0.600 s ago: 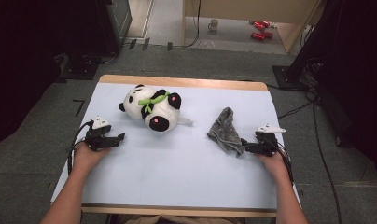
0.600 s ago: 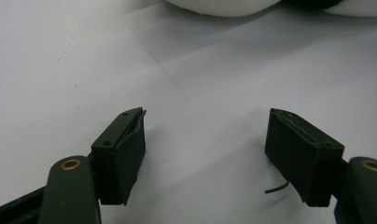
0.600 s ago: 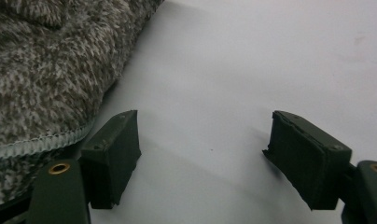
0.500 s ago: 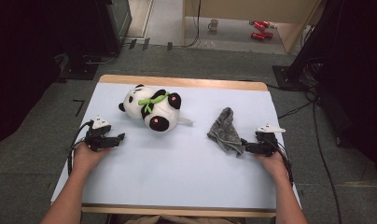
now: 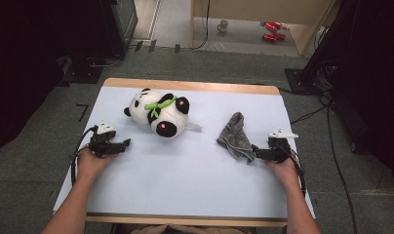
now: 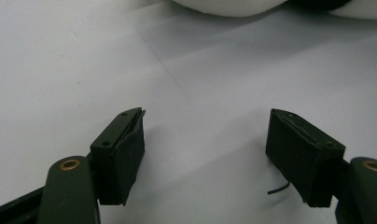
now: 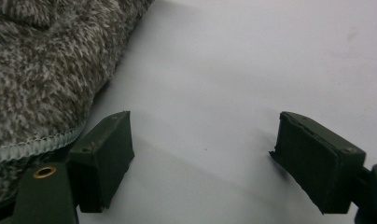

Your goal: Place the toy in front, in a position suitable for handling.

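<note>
A plush panda (image 5: 160,111) with a green ribbon lies on its side at the back left of the white table (image 5: 195,180). A crumpled grey knitted cloth (image 5: 236,137) lies at the middle right. My left gripper (image 5: 125,144) rests on the table at the left, below and left of the panda, jaws open and empty (image 6: 206,140); the panda's white edge (image 6: 224,5) is at the top of its view. My right gripper (image 5: 256,152) rests at the right, open, tips beside the cloth's lower edge. In the right gripper view (image 7: 200,144) the cloth (image 7: 46,70) lies against the left jaw, not between the pads.
The table's wooden edge (image 5: 190,86) runs along the back. Beyond it on the floor stand a mug (image 5: 224,25) and red objects (image 5: 271,30) by a wooden unit. Dark equipment stands on both sides, with cables (image 5: 331,146) on the floor at the right.
</note>
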Action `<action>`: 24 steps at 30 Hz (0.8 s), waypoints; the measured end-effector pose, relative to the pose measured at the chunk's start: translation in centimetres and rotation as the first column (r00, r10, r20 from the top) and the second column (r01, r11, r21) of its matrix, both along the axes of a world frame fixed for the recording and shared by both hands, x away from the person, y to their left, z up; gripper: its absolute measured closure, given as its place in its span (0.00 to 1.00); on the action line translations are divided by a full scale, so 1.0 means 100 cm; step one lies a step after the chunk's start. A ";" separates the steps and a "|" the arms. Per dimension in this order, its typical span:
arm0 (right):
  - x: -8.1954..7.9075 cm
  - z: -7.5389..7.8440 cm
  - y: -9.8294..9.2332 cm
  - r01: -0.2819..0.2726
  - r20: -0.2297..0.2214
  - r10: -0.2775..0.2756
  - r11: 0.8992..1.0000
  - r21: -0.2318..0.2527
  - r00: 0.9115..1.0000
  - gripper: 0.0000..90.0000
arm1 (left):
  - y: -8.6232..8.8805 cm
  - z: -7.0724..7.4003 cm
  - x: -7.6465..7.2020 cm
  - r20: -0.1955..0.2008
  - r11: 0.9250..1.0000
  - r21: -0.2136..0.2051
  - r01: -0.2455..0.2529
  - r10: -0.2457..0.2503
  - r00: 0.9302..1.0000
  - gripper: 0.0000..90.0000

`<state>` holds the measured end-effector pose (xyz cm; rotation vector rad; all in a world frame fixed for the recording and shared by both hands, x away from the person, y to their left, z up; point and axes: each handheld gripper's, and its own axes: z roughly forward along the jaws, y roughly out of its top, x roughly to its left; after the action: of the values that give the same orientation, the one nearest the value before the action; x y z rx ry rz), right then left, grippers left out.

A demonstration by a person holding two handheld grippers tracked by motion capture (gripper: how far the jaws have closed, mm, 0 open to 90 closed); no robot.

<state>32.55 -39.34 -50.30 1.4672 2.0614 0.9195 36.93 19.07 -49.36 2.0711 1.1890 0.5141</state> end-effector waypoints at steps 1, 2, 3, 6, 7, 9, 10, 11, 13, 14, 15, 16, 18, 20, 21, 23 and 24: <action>0.000 0.000 0.000 0.000 0.000 0.000 1.000 0.000 1.000 0.21 | 0.000 0.001 0.000 -0.010 1.000 0.005 -0.002 0.002 1.000 0.33; 0.000 0.000 0.000 0.000 0.000 0.000 1.000 0.000 1.000 0.21 | 0.000 0.003 0.001 -0.021 1.000 0.009 -0.007 0.008 1.000 0.35; 0.000 0.000 0.000 0.000 0.000 0.000 1.000 0.000 1.000 0.21 | -0.001 0.005 0.001 -0.036 1.000 0.011 -0.008 0.008 0.999 0.36; 0.000 0.000 0.000 0.000 0.000 0.000 1.000 0.000 1.000 0.21 | -0.001 0.011 0.001 -0.074 1.000 -0.013 0.004 -0.005 0.997 0.39; 0.000 0.000 0.000 0.001 0.000 -0.001 1.000 -0.001 1.000 0.21 | -0.001 0.014 -0.001 -0.071 0.999 -0.036 0.005 -0.008 0.997 0.40; 0.000 0.000 0.000 0.001 0.000 -0.001 1.000 -0.001 1.000 0.20 | -0.001 0.018 -0.002 -0.077 0.998 -0.069 0.014 -0.019 0.997 0.41; 0.000 0.000 0.000 0.001 0.000 -0.001 1.000 -0.001 1.000 0.20 | -0.001 0.021 -0.003 -0.085 0.996 -0.083 0.019 -0.026 0.996 0.42; 0.000 0.000 0.000 0.001 -0.001 -0.001 1.000 0.000 1.000 0.20 | -0.001 0.024 -0.003 -0.094 0.996 -0.086 0.021 -0.029 0.995 0.43; 0.000 0.000 0.000 0.000 -0.001 0.000 1.000 0.001 1.000 0.20 | -0.001 0.030 -0.004 -0.094 0.994 -0.108 0.033 -0.043 0.995 0.41; 0.000 0.000 0.000 0.000 -0.001 0.000 1.000 0.001 1.000 0.20 | -0.001 0.032 -0.004 -0.087 0.993 -0.116 0.032 -0.042 0.995 0.41; 0.000 0.000 0.000 0.000 -0.002 0.000 1.000 0.001 1.000 0.20 | -0.001 0.036 -0.005 -0.079 0.992 -0.124 0.033 -0.043 0.996 0.41; 0.000 0.000 0.000 0.000 -0.002 0.000 1.000 0.001 1.000 0.20 | -0.001 0.038 -0.006 -0.076 0.991 -0.133 0.032 -0.042 0.996 0.41; 0.000 0.000 0.000 0.000 -0.002 0.000 1.000 0.002 1.000 0.20 | -0.002 0.044 -0.006 -0.068 0.989 -0.145 0.037 -0.048 0.997 0.42; 0.000 0.000 0.000 0.000 -0.002 0.000 1.000 0.000 1.000 0.20 | -0.003 0.050 -0.007 -0.055 0.990 -0.134 0.038 -0.045 0.997 0.42; 0.000 0.000 0.000 0.000 -0.002 0.000 1.000 0.000 1.000 0.20 | -0.004 0.054 -0.008 -0.045 0.990 -0.133 0.044 -0.051 0.998 0.42; 0.000 0.000 0.000 0.000 -0.002 0.000 1.000 0.000 1.000 0.20 | -0.006 0.059 -0.009 -0.027 0.988 -0.146 0.053 -0.058 0.998 0.43; 0.000 0.000 0.000 0.000 -0.002 0.000 1.000 0.000 1.000 0.20 | -0.006 0.059 -0.009 -0.027 0.988 -0.146 0.053 -0.058 0.998 0.43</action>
<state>32.57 -39.34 -50.30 1.4690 2.0627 0.9182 36.08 18.42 -43.45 1.9878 1.1484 0.3596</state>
